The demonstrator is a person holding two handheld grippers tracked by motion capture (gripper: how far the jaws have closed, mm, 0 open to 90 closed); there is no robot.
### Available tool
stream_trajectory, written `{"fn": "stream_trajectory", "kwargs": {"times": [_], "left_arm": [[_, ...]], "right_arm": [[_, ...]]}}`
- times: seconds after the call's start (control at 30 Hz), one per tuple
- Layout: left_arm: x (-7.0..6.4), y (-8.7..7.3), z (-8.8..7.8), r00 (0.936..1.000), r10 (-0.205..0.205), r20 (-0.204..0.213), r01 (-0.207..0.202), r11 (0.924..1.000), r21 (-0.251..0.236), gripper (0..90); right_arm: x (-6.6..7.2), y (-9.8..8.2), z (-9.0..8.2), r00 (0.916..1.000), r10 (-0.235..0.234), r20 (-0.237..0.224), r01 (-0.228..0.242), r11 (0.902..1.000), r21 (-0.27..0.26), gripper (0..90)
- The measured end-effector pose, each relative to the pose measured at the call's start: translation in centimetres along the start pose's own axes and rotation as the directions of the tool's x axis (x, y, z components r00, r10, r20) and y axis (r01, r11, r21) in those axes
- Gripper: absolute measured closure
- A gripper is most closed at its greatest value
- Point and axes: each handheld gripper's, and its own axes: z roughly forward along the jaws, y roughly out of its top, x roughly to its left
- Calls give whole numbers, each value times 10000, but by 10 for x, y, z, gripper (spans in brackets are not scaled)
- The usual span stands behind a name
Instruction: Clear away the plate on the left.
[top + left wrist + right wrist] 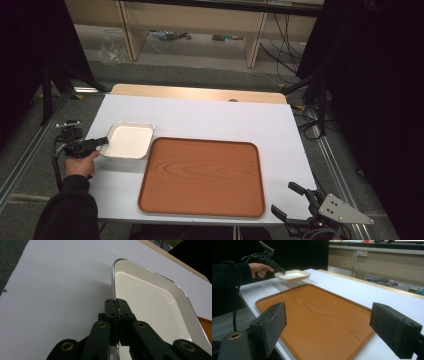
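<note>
left claw [116, 305]: clenched on dish [128, 140] rim, just left of tray [202, 176] | right claw [292, 207]: released, off tray's right corner; desk [210, 116]

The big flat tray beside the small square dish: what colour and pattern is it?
Orange-brown with a wood-grain pattern; the big flat tray shows best in the high view.

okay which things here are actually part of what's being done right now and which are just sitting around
In use:
white dish, its rim clamped by the left gripper
wooden tray, right beside the dish

Lying about:
right gripper, open and idle at the table's near corner
clear plastic bag on the floor
cables beyond the table
</note>
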Motion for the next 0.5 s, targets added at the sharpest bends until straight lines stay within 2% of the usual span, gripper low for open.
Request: {"fn": "stream_trajectory", "kwargs": {"times": [0.03,0.07,0.1,0.13,0.17,0.27,0.3,0.37,0.5], "left_arm": [[-2,0,0,10000,50,60,-50,10000,28,882],[-2,0,-1,9999,114,103,-115,9999,118,883],[-4,0,-1,9996,129,249,-133,9998,163,883],[-4,0,-1,9996,129,249,-133,9998,163,883],[-7,-1,-1,9996,95,267,-100,9998,175,883],[-15,-2,1,9985,160,524,-165,9998,90,883],[-15,-2,0,9981,325,516,-336,9992,216,883],[-20,-4,1,9980,325,544,-332,9994,129,883],[-24,-5,1,9969,418,664,-436,9987,251,883]], "right_arm": [[0,1,-2,9999,-93,75,91,9997,240,149],[-1,1,-3,9999,-155,-46,157,9989,448,149],[-1,1,-3,9999,-155,-36,156,9989,452,148],[-1,1,-3,9999,-155,-36,156,9989,452,148],[0,0,0,10000,-11,2,11,10000,3,149],[0,0,0,10000,19,-22,-19,10000,23,149],[0,0,0,10000,3,7,-3,10000,14,149],[0,0,0,10000,-5,8,5,10000,11,148],[0,0,0,10000,5,37,-6,10000,14,149]]}}
